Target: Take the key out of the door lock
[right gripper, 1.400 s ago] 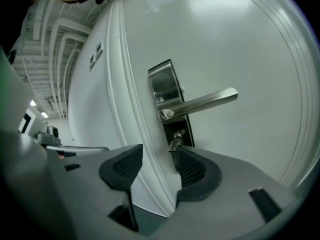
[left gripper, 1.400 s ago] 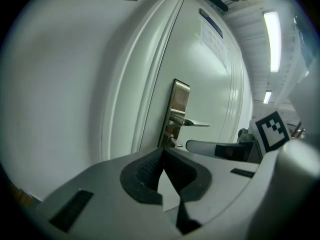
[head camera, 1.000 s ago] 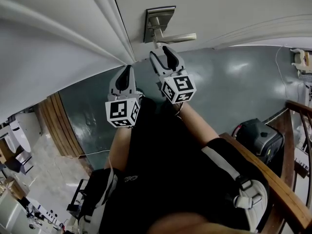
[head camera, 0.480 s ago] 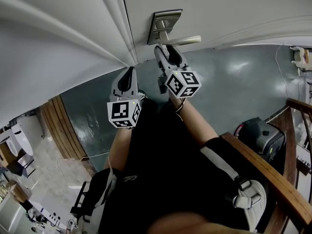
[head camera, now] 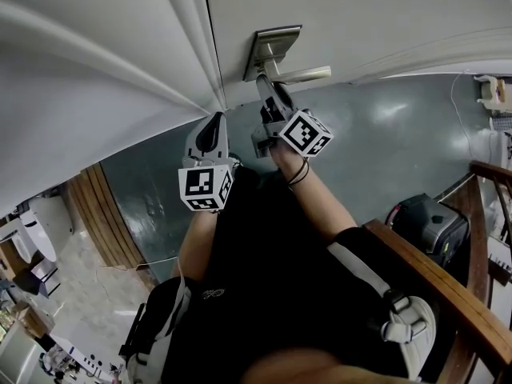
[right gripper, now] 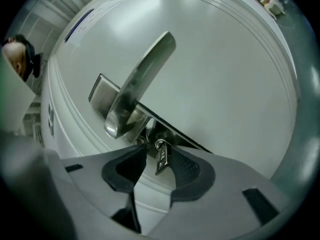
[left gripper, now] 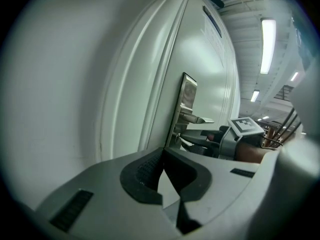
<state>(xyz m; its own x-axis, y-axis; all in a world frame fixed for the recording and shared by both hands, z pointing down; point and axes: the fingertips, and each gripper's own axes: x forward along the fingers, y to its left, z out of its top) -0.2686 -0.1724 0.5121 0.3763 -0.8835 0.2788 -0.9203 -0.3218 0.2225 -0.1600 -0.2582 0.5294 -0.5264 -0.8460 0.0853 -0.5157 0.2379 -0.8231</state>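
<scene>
**Right hand-held gripper (right gripper: pixel 159 149) brackets the key (right gripper: pixel 161 158) in a white door (head camera: pixel 360 14)**
The key juts from the metal lock plate (head camera: pixel 272 45) just beneath the lever handle (right gripper: pixel 142 76). It sits between the right tool's released jaws, close against one ribbed pad with a gap showing on the other side. The left hand-held gripper (left gripper: pixel 163 151) hangs to the left of it, apart from the lock and near the door's edge, its jaws clenched tip to tip on nothing. Below both lies a grey floor (head camera: pixel 384 142)
</scene>
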